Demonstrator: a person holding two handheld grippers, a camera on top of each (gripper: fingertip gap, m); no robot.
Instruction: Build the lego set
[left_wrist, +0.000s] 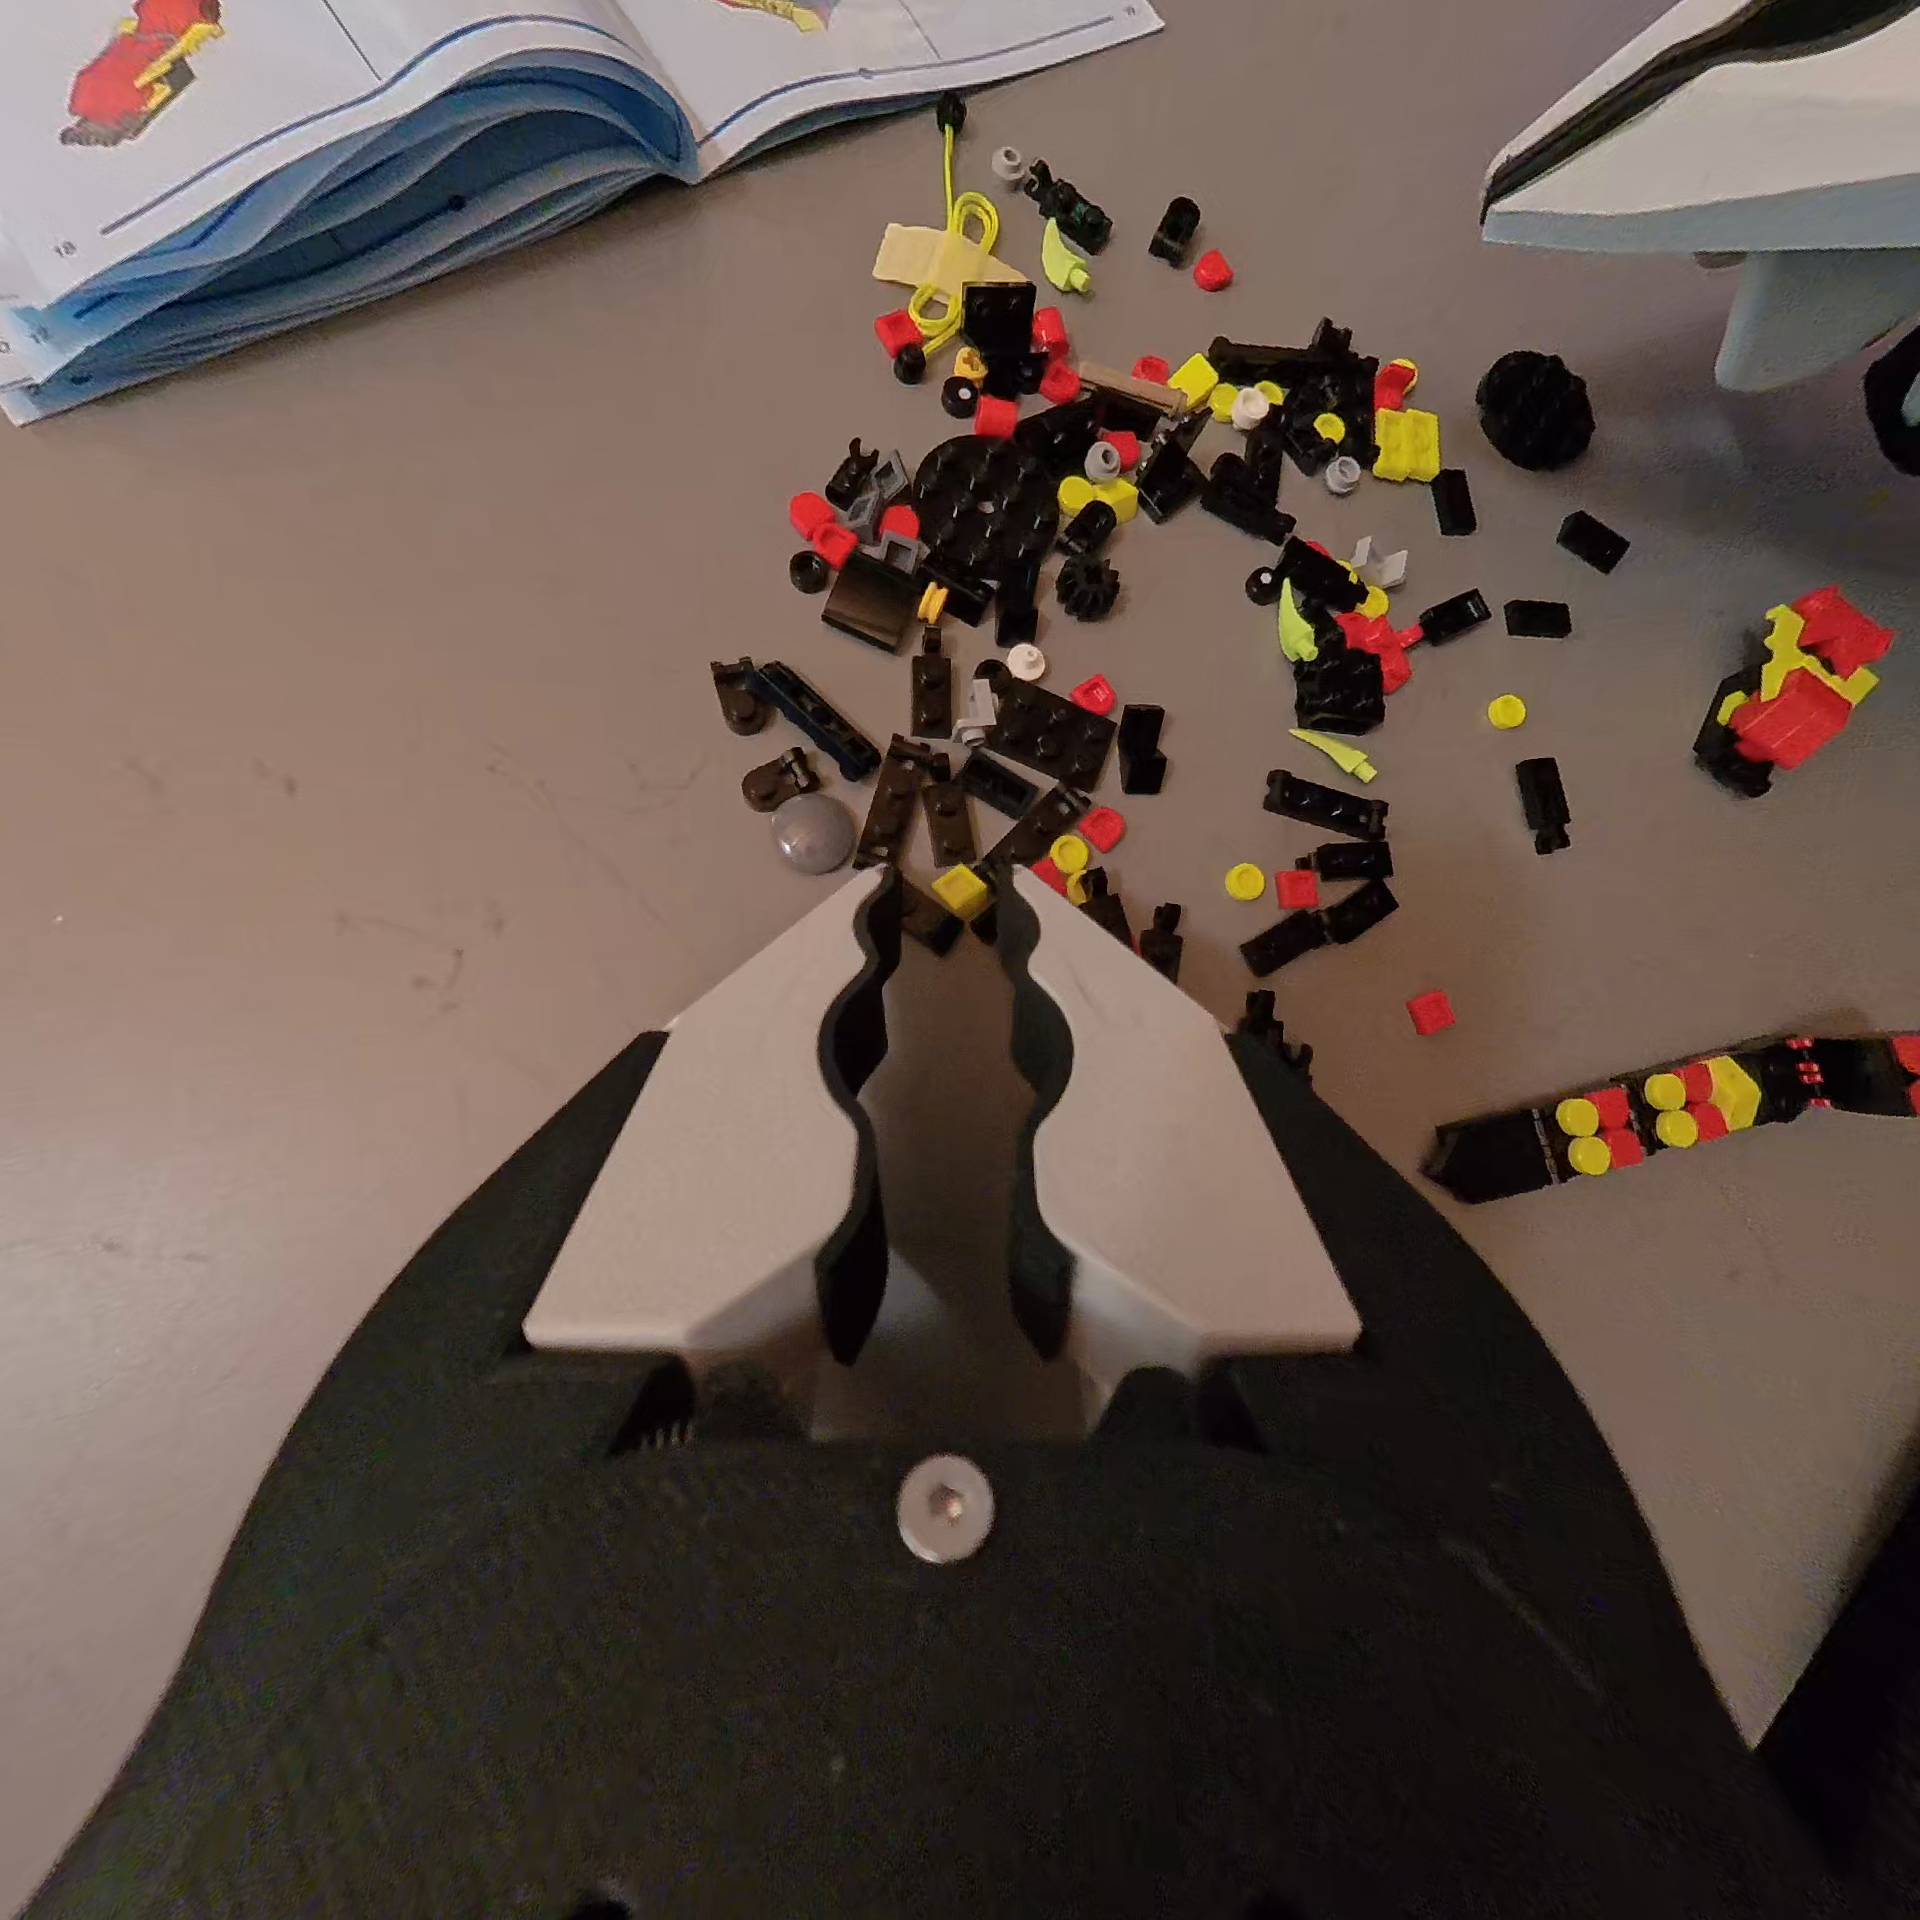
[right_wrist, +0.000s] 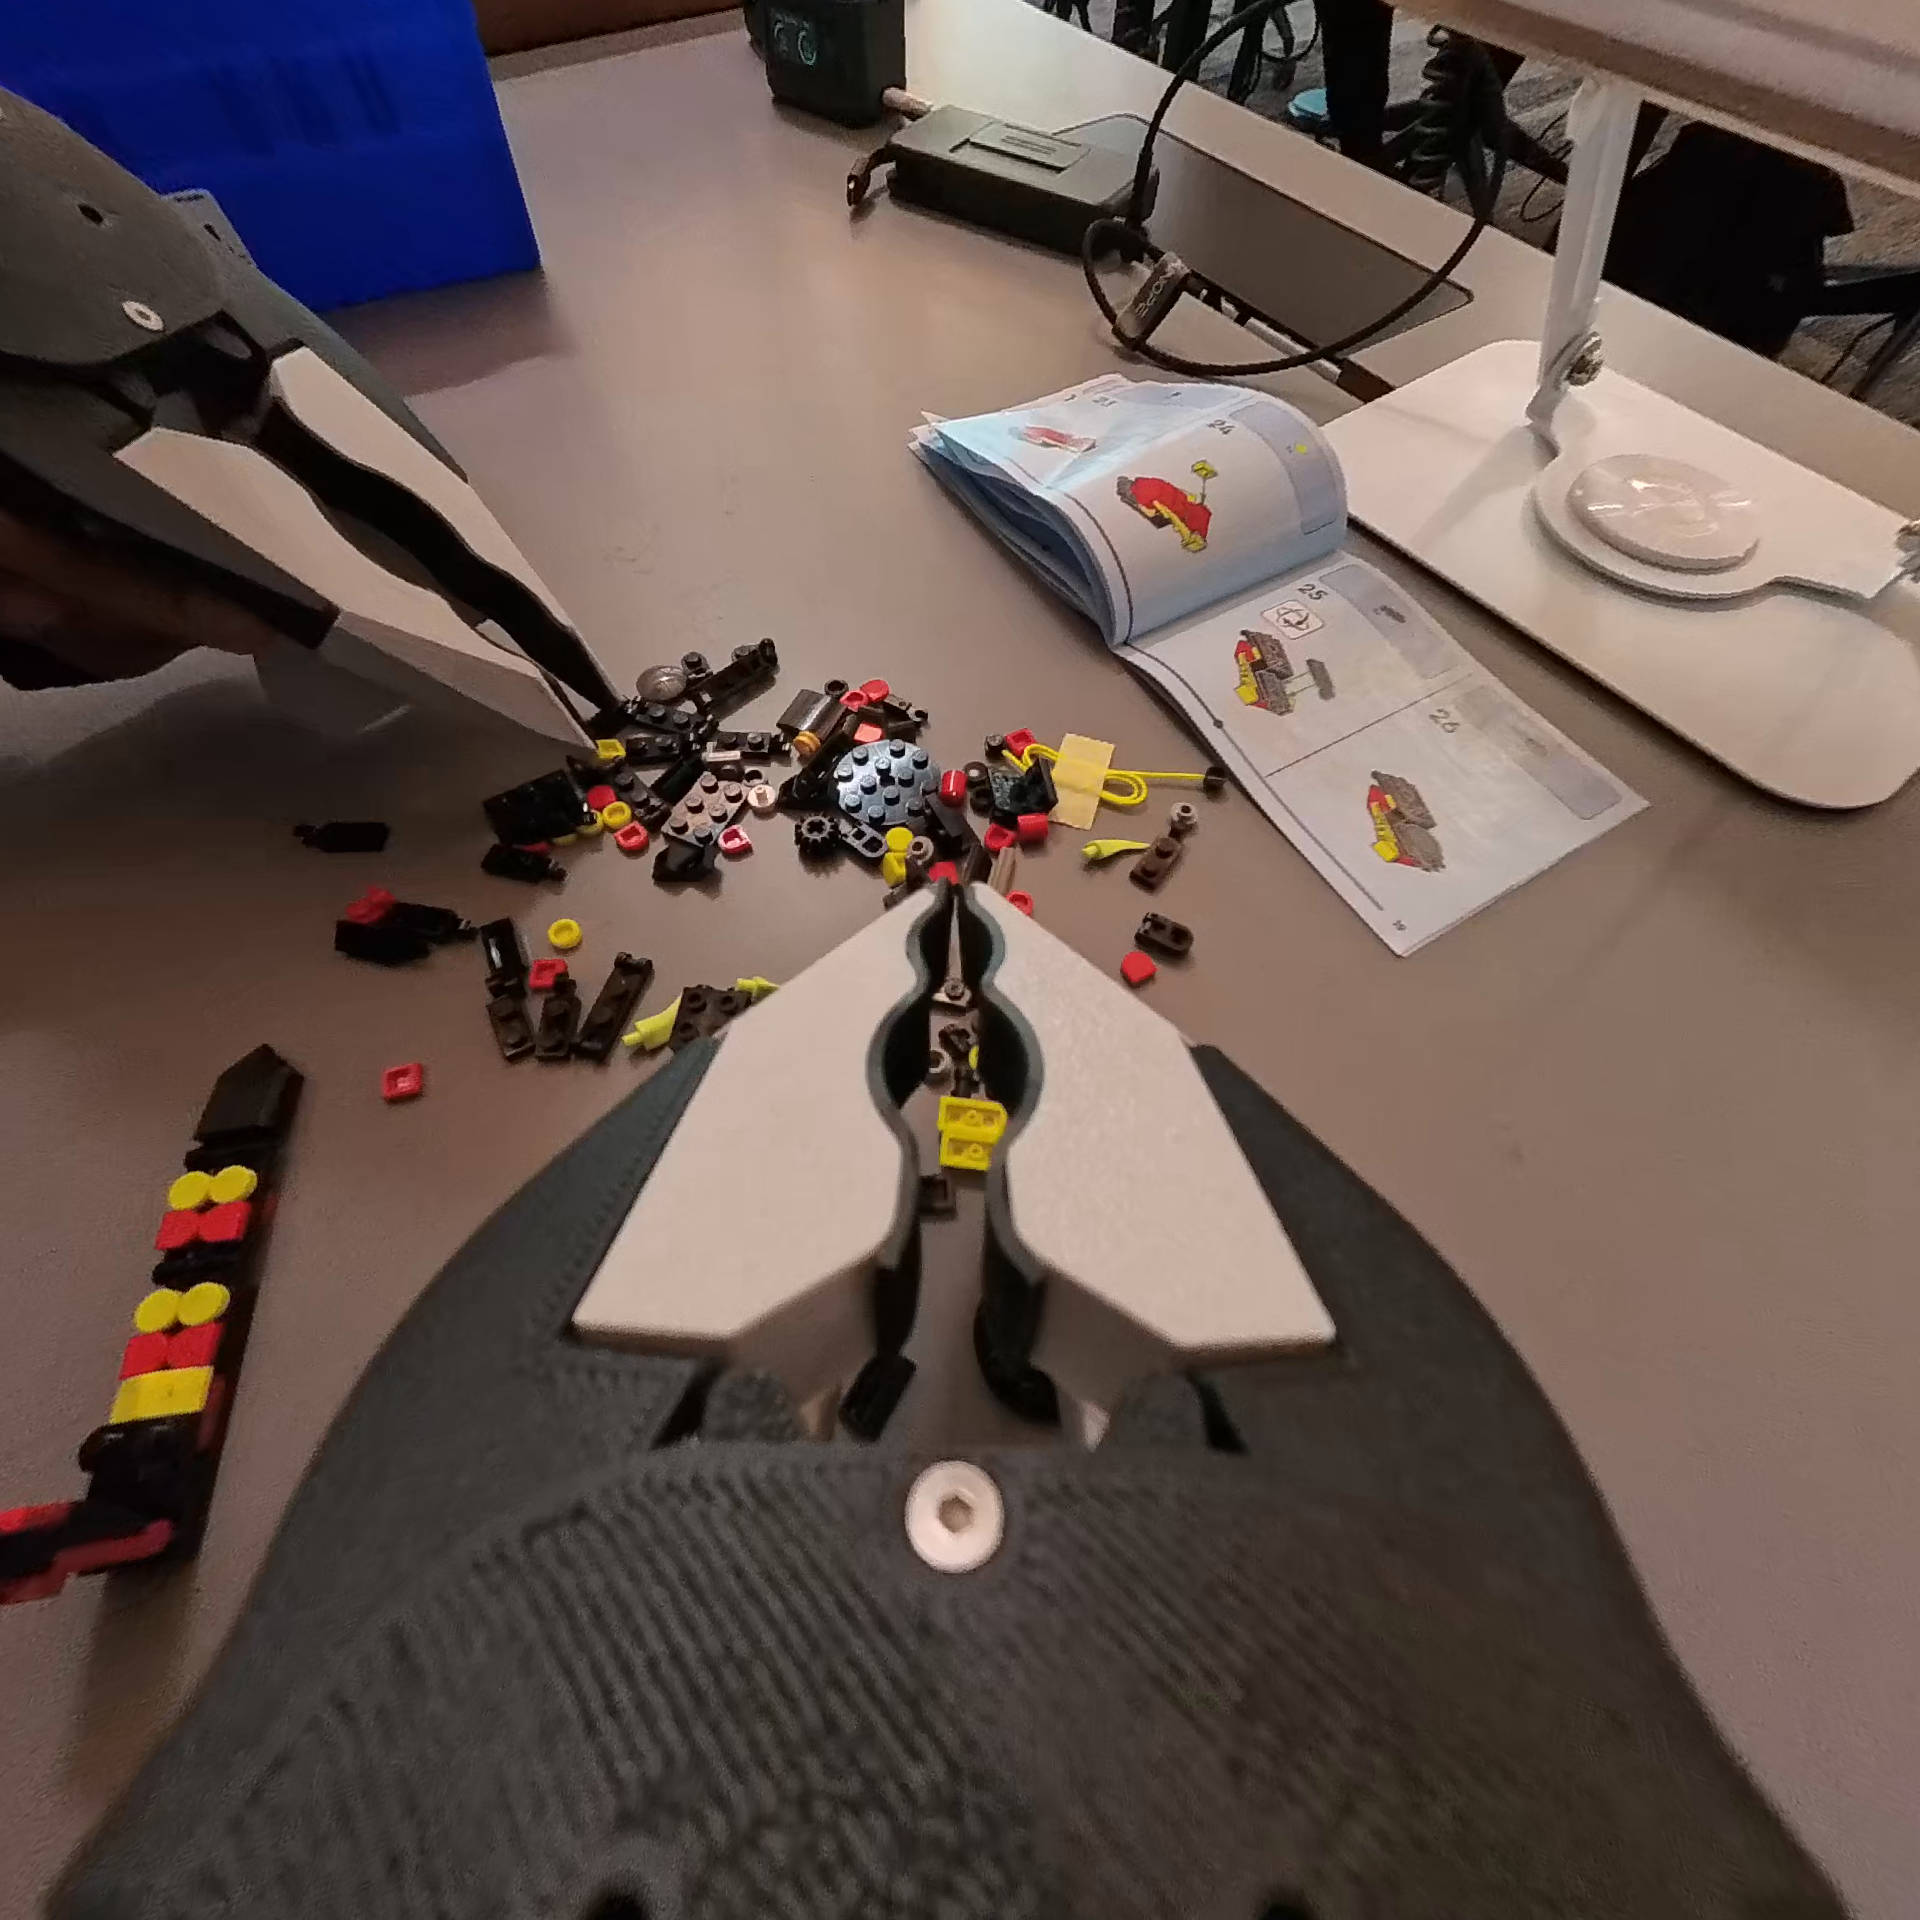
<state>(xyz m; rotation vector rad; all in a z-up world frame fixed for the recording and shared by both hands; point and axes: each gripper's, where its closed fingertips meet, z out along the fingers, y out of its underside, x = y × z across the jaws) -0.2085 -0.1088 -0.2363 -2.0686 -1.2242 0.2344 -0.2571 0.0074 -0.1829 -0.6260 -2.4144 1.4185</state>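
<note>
My left gripper (left_wrist: 943, 902) noses into the near edge of the loose brick pile (left_wrist: 1122, 540), jaws part-open around a small yellow piece (left_wrist: 960, 889) at centre frame; whether the tips already pinch it I cannot tell. My right gripper (right_wrist: 954, 902) hovers over the pile's near side, jaws closed and, as far as I can see, empty. The finished black, red and yellow strip (right_wrist: 177, 1340) lies at lower left of the right view, the instruction booklet (right_wrist: 1247, 613) at upper right. My worry: black plates (left_wrist: 914, 800) crowd the yellow piece, so closing now could trap a neighbour or flick the piece away.
</note>
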